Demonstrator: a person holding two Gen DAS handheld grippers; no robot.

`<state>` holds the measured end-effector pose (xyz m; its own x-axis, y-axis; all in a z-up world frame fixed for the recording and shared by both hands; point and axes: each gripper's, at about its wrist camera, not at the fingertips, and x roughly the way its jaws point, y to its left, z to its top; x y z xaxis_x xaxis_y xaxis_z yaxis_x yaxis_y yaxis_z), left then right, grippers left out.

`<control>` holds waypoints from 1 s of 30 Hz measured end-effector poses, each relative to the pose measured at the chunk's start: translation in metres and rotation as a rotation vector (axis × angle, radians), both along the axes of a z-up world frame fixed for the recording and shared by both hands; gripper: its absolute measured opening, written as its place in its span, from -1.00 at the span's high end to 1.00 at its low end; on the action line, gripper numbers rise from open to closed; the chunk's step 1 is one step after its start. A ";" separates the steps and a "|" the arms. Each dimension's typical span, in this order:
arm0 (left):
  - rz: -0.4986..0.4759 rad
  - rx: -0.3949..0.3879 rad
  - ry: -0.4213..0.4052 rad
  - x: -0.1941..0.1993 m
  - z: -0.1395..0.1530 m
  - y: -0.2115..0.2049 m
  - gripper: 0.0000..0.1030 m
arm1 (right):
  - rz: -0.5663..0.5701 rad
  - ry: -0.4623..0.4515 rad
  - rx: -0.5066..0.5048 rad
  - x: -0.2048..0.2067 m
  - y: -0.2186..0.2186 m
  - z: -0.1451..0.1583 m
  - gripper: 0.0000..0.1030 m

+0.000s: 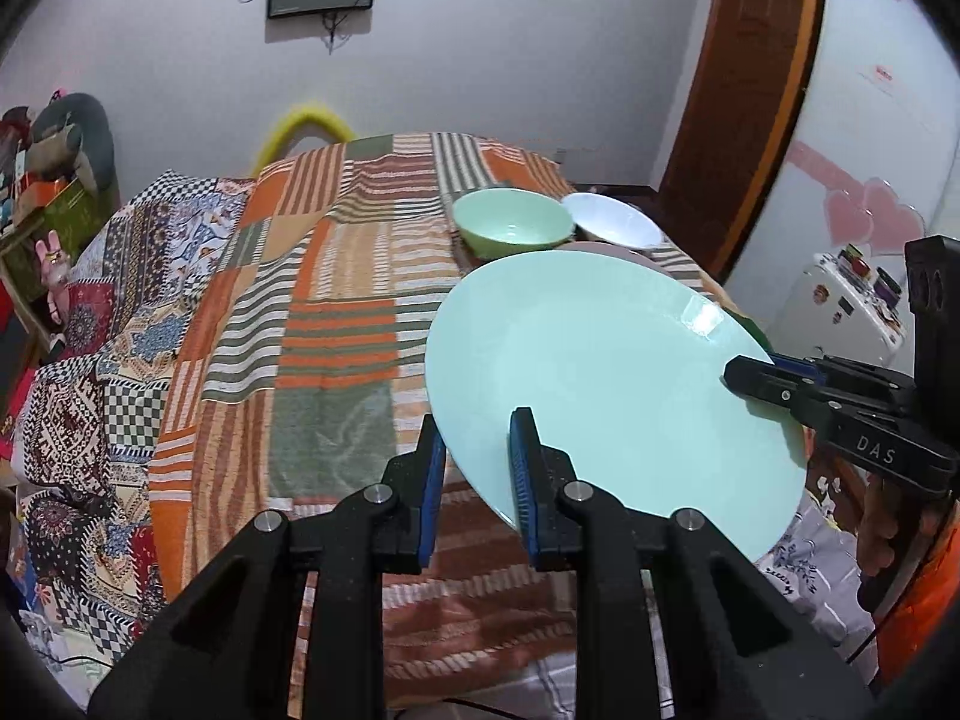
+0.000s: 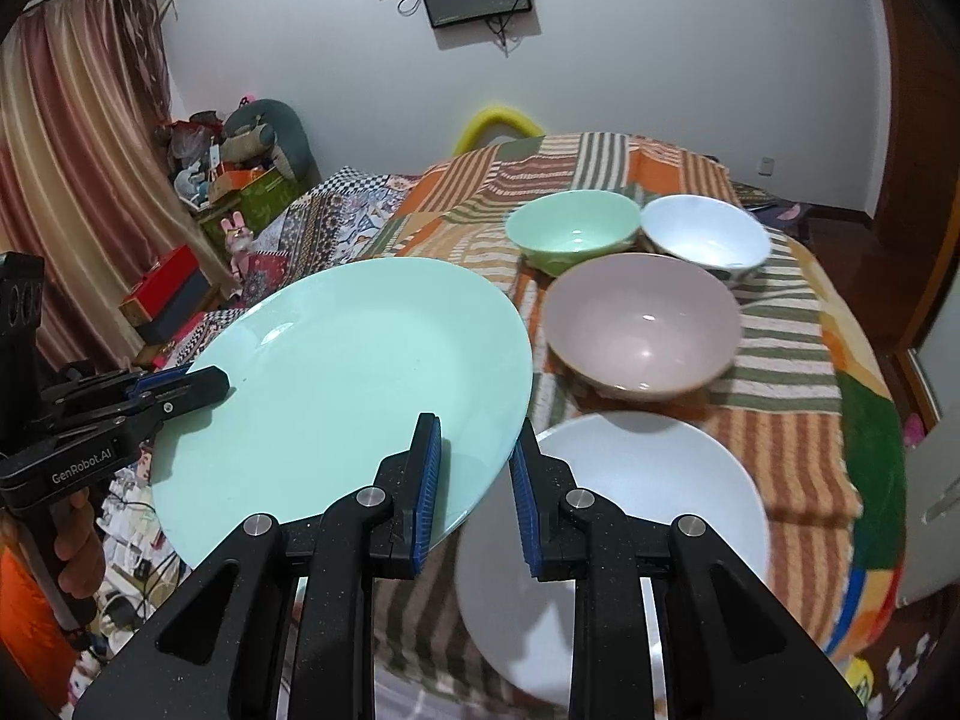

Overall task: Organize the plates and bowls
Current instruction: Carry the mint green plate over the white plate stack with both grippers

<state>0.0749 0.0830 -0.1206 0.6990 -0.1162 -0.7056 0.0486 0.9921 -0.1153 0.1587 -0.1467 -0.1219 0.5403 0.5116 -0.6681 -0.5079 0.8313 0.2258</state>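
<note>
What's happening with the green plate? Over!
Left claw, right claw both clamp green plate, lifted. White plate and bowls below. Nothing blocking.

The large plate [image 2: 336,384] at centre left of the right wrist view is pale mint green. Lower right, a second plate [image 2: 648,480] is plain white. Above it sit a dusty pink bowl [image 2: 642,324], a light green bowl [image 2: 570,228] and a white bowl [image 2: 705,234]. The tablecloth [image 1: 336,312] is patchwork: orange, olive and cream stripes. Gripper pads [image 1: 433,480] are blue on black.
</note>
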 end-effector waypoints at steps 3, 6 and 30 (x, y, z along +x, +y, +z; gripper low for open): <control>-0.020 0.002 -0.001 -0.002 -0.001 -0.015 0.59 | -0.016 -0.004 0.001 -0.005 -0.013 0.000 0.59; -0.035 0.003 0.005 -0.003 -0.005 -0.028 0.59 | -0.034 -0.003 0.004 -0.010 -0.027 -0.003 0.59; -0.090 -0.002 0.151 0.019 -0.064 -0.083 0.58 | -0.116 0.101 -0.014 -0.022 -0.084 -0.053 0.59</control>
<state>0.0936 -0.0004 -0.1843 0.5719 -0.1746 -0.8015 0.1188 0.9844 -0.1297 0.1372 -0.2304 -0.1750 0.5246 0.4400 -0.7288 -0.3834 0.8865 0.2592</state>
